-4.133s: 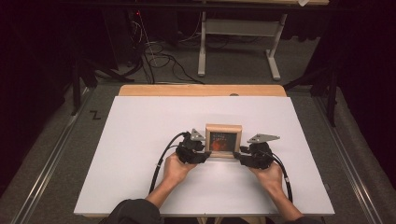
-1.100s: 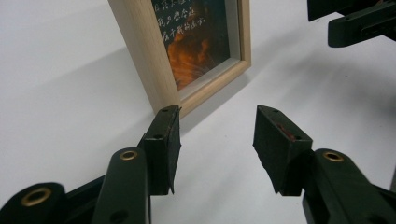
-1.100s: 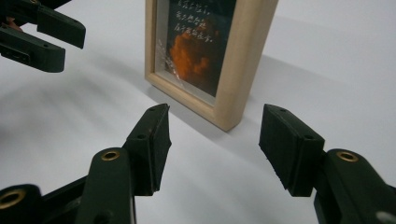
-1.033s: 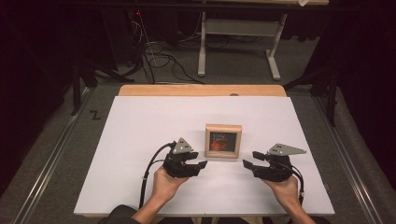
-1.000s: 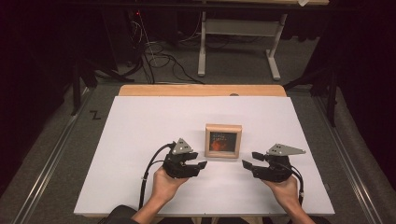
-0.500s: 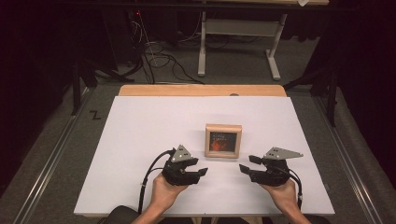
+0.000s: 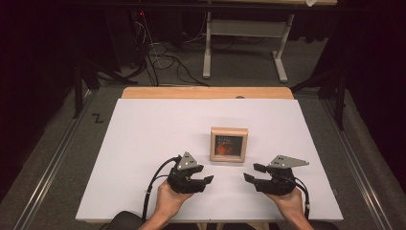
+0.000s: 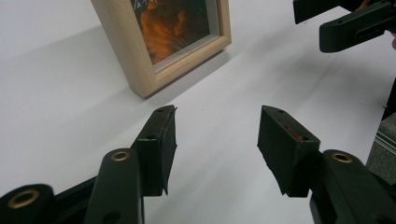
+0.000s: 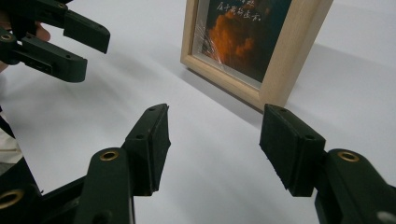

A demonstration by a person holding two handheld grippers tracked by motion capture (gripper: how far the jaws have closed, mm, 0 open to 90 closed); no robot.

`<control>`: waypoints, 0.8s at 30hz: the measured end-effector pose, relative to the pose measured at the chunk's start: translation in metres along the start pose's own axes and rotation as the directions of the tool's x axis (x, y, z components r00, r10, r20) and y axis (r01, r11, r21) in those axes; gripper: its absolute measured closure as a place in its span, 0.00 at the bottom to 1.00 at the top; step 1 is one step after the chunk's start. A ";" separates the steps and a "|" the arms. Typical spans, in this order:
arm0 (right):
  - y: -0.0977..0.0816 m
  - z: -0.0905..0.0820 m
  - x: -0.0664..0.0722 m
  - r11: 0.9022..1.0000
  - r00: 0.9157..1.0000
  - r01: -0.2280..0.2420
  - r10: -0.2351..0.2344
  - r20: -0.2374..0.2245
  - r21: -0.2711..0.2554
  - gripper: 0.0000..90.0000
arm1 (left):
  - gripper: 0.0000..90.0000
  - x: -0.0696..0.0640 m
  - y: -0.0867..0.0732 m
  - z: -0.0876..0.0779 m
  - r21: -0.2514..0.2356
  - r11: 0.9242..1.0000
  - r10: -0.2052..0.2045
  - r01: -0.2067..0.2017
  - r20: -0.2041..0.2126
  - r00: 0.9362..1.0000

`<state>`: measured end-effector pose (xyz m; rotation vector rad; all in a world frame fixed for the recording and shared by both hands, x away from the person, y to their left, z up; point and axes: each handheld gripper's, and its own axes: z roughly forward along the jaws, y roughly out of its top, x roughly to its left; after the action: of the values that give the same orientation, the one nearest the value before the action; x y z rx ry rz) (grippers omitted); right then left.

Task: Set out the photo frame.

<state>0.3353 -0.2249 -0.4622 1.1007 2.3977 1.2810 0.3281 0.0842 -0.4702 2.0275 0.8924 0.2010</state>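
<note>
A small wooden picture frame (image 7: 229, 144) stands on the white desk (image 7: 143, 143), a little right of its middle and toward the person's side. In the high view it is small, and its picture reads only as an orange patch on a dark ground with a line of pale writing too fine to make out. The left gripper view cuts off the top and far side of the frame (image 8: 159, 42), leaving one lower corner and part of the orange picture. The right gripper view likewise crops the frame (image 9: 254, 46) at the top edge, so its upper half is lost, and the pale characters there stay illegible.

The left claw (image 7: 203, 181) lies low over the desk, near the frame's lower left corner but apart from it. Its jaws have just been opening and stand spread, with bare white desk between them in its own view (image 8: 217, 140). The right claw (image 7: 254, 173) sits to the frame's lower right, also clear of it. Its jaws are apart as well, holding nothing (image 9: 215, 140).

How the frame is propped is hidden. It seems to lean back slightly, though that may be the camera angle. Both forearms are cut off by the bottom edge of the high view.
</note>
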 end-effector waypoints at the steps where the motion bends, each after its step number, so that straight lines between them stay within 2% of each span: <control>1: 0.000 0.000 0.000 1.000 1.000 0.003 -0.003 0.004 -0.003 0.48 | 0.52 0.001 0.000 0.000 0.000 1.000 -0.001 0.001 -0.002 1.000; 5: -0.001 0.000 0.002 1.000 1.000 0.010 -0.010 0.010 0.000 0.48 | 0.51 0.002 -0.001 0.001 0.000 1.000 -0.001 0.001 -0.011 1.000; 9: -0.002 0.003 0.002 0.999 0.999 0.032 -0.032 0.027 0.027 0.48 | 0.51 0.005 -0.004 0.002 0.001 1.000 -0.008 0.008 -0.022 1.000; 11: -0.003 0.004 0.001 0.999 0.999 0.026 -0.027 0.026 0.035 0.48 | 0.51 0.006 -0.004 0.003 0.001 1.000 -0.010 0.010 -0.020 1.000; 14: -0.006 0.008 -0.003 0.998 0.999 0.023 -0.026 0.036 0.059 0.48 | 0.51 0.007 -0.005 0.004 0.006 1.000 -0.013 0.013 -0.019 1.000; 24: -0.008 0.011 -0.011 0.996 0.995 0.035 -0.042 0.088 0.079 0.48 | 0.50 0.014 -0.008 0.012 0.039 0.999 -0.002 0.004 -0.056 0.998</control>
<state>0.3442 -0.2288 -0.4770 1.1023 2.4078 1.1114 0.3393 0.0880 -0.4859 2.0651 0.9409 0.2420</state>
